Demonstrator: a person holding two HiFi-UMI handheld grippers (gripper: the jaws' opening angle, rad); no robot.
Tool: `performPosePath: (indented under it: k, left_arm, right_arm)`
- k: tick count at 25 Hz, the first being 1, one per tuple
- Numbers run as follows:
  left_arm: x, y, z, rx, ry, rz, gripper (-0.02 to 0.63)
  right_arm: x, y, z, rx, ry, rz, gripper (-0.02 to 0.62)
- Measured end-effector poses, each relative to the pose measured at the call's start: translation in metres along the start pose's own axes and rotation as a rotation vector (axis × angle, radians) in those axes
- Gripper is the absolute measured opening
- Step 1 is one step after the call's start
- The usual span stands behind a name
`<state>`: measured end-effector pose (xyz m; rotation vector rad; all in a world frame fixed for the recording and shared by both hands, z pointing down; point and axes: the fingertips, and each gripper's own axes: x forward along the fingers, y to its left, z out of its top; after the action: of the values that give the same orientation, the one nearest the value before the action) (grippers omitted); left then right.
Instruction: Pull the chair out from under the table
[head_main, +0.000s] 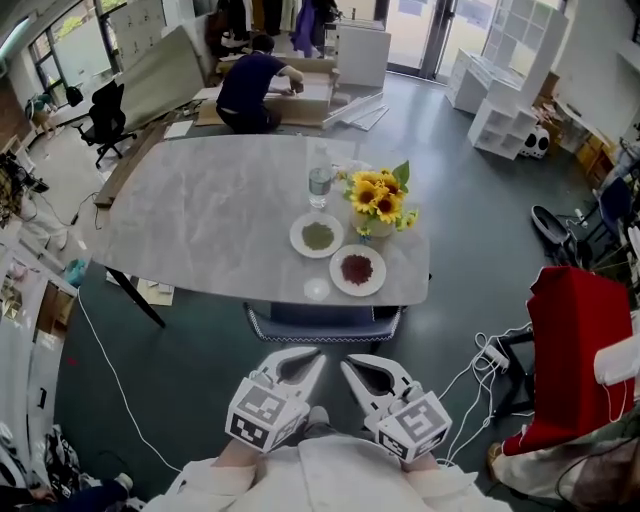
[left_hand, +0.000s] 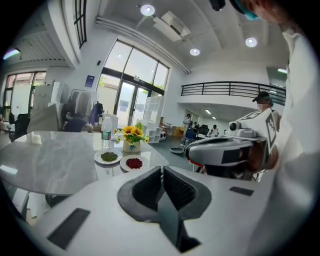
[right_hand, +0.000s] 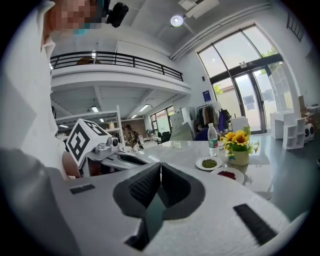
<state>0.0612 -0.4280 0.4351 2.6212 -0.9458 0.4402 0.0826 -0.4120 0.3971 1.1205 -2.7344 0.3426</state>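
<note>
The chair (head_main: 322, 323) is tucked under the near edge of the grey marble table (head_main: 210, 215); only its blue seat and metal back rail show in the head view. My left gripper (head_main: 318, 356) and right gripper (head_main: 346, 364) hover side by side just short of the chair, their tips pointing at it and close together. Both are shut with nothing between the pads. In the left gripper view the closed left gripper (left_hand: 162, 169) points at the table with the right gripper's body (left_hand: 225, 150) beside it. The right gripper (right_hand: 160, 165) shows closed in its own view too.
On the table stand a water bottle (head_main: 319, 183), a sunflower vase (head_main: 378, 205), a plate of green food (head_main: 317, 236) and a plate of red food (head_main: 357, 269). A red-draped chair (head_main: 580, 350) and cables (head_main: 480, 360) lie to the right. A person (head_main: 250, 85) crouches beyond the table.
</note>
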Motion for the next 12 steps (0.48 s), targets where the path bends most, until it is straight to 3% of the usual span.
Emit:
performPosePath:
  k: [4,12]
  left_arm:
    - [0.013,0.004,0.005,0.028,-0.012,-0.037,0.026]
    - [0.033,0.032,-0.023,0.206,0.145,0.016,0.028]
  right_arm:
    - [0.008,-0.022,-0.007,0.007,0.027,-0.019,0.005]
    - [0.019,-0.054,-0.034,-0.008,0.111,-0.050,0.005]
